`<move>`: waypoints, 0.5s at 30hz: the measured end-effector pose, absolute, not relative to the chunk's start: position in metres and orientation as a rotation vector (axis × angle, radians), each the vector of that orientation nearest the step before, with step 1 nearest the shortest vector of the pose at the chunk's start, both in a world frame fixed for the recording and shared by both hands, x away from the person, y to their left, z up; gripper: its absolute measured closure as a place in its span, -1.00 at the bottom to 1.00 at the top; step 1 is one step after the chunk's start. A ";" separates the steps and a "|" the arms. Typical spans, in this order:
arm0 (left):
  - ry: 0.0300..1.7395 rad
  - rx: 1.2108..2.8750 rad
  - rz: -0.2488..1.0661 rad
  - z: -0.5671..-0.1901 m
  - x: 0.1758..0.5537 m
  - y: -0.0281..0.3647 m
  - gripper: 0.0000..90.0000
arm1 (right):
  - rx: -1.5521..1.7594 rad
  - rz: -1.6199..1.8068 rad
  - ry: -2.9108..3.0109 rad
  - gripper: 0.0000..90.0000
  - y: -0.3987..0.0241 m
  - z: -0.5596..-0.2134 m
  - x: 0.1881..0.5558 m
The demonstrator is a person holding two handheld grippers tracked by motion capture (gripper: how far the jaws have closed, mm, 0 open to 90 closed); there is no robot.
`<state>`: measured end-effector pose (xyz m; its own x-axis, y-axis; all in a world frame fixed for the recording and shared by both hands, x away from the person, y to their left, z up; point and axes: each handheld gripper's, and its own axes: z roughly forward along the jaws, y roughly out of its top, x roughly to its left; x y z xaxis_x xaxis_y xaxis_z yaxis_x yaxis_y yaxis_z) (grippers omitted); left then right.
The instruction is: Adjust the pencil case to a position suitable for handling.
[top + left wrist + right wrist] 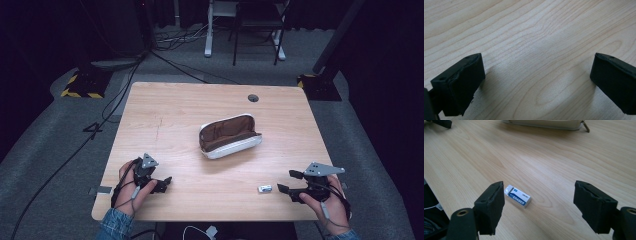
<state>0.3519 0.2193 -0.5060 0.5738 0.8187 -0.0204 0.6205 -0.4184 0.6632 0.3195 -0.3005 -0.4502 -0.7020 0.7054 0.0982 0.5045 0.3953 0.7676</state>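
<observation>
- Nearest the high camera, two hands come in over the near edge of the desk [165,107]. The left tool [162,183] rests low at the near left with nothing near its tips. The right tool [289,182] sits at the near right, its jaws spread and pointing at the eraser [264,188], which lies flat just beside the tips, not touching them. Further in, near the desk's middle, an open pencil case [229,136] lies with its brown lining showing, well apart from the eraser.
- Left gripper view: the left tool [537,77] stands wide open over bare wood, gripping nothing.
- Right gripper view: the right tool [539,203] is open and empty. The eraser [517,196] lies ahead, close to the left-hand jaw rather than midway, and set at a slant across the gap; the case's edge [544,123] shows at the top.
- To do the pick-up well, I judge the right tool should shift toward that jaw's side to centre the eraser, turn to square the pads with its long sides, come down low, then close.
</observation>
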 end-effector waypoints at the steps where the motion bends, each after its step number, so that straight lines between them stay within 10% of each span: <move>1: 1.143 2.177 0.408 -0.506 0.352 0.219 -1.00 | 1.066 1.199 2.416 -0.44 -0.299 -0.451 0.320; 15: 1.142 2.175 0.409 -0.506 0.352 0.219 -1.00 | 0.990 1.196 2.493 -0.50 -0.281 -0.467 0.323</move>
